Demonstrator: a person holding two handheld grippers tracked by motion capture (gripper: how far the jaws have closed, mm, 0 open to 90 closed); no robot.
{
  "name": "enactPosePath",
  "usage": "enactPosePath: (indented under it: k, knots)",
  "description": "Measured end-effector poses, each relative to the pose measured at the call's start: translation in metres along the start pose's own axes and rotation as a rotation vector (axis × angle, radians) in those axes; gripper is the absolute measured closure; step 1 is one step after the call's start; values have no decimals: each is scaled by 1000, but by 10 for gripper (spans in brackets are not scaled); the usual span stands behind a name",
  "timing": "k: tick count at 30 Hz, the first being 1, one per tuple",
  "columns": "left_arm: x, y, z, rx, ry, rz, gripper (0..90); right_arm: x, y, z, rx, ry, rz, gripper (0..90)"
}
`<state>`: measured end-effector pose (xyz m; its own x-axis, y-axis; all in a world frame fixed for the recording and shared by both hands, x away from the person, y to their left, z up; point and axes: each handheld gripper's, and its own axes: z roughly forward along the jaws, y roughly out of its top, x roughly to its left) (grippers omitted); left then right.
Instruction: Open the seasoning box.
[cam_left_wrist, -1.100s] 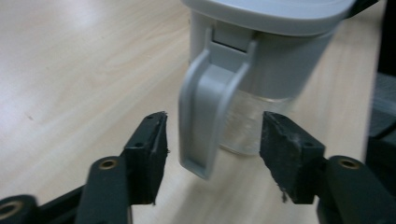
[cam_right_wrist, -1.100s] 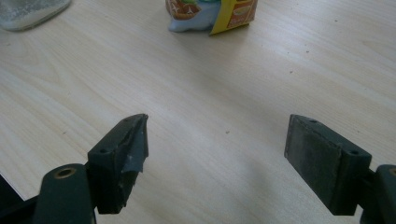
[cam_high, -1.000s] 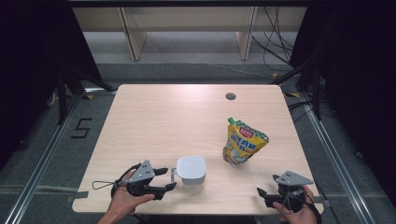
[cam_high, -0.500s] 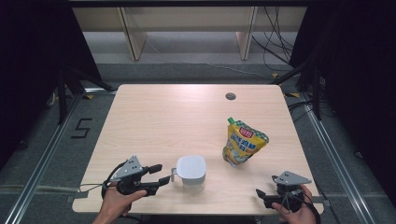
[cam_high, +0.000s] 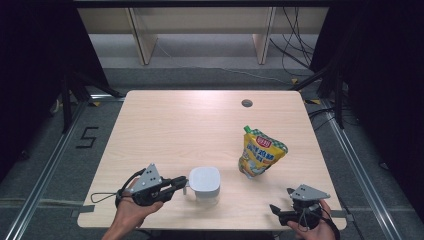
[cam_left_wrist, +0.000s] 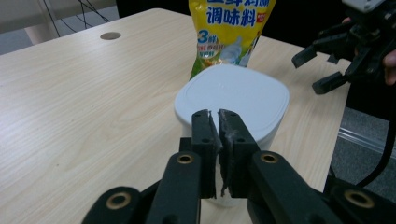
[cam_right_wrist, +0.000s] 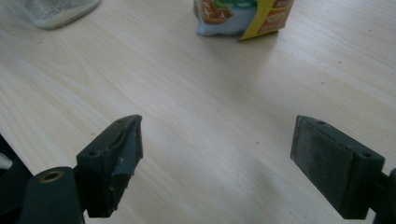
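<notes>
Left gripper (cam_high: 181, 183): black two-jaw tool, brass-ringed screws, grey three-cornered top plate, looping black cable.
Right gripper (cam_high: 278, 210): same black build, grey plate.

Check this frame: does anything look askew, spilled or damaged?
Nothing spilled. The yellow pouch stands leaning on the table, and the white lidded container sits upright. The only wear: the left gripper pads look ragged along their inner edges.

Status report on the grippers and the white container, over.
Left gripper jaws just closed, tips at white-lidded container's side; grip on it unclear. Right gripper open, low over table. Yellow pouch stands beyond container, apart.
</notes>
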<state>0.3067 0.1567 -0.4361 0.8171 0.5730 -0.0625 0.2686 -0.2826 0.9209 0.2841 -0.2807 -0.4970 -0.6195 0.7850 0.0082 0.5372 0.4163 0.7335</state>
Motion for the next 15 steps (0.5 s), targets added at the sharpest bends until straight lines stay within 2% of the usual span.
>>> enactPosePath:
  k: [2,3,4,7,9,12,15]
  knots:
    - [-1,3,0,-2,3,-6,865,0,0,0,-2,-9,-14,189]
    - [-1,6,2,-10,-5,18,865,1,0,-1,-1,-5,-3,200]
    - [-2,12,3,-5,-1,27,879,1,1,0,-6,3,-16,225]
    - [-2,17,9,-5,-9,30,887,2,1,-1,-9,-6,-22,253]
    - [-2,18,11,1,-7,32,888,2,1,-1,-10,-5,-25,267]
    - [0,15,18,30,-3,31,889,3,3,-3,-29,-3,-28,340]
    - [2,12,21,38,7,17,889,5,5,-5,-60,0,-44,393]
